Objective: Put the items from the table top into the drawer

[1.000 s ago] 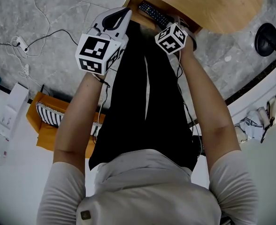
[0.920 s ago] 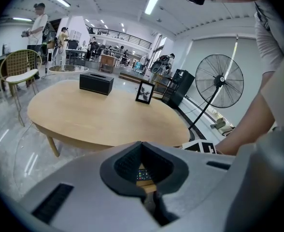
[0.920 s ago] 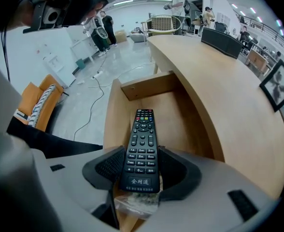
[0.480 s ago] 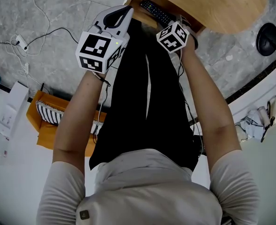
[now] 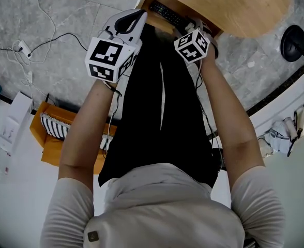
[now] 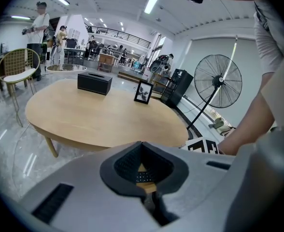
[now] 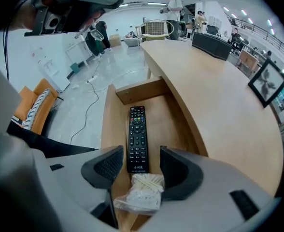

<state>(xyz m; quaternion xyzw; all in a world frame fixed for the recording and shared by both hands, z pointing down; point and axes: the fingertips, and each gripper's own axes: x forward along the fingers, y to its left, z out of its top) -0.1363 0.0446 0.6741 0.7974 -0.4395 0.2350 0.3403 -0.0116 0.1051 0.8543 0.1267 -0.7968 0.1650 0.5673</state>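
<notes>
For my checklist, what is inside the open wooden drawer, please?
A long black remote control and a clear bag of cotton swabs; the grey right gripper, jaws just opening around the bag, hides the drawer's near end.

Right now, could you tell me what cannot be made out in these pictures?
- Remote: button print too small, right gripper view.
- Picture frame: its image too small, left gripper view.
- Drawer: mostly hidden under the table, head view; the table itself is cut off by the top edge.
</notes>
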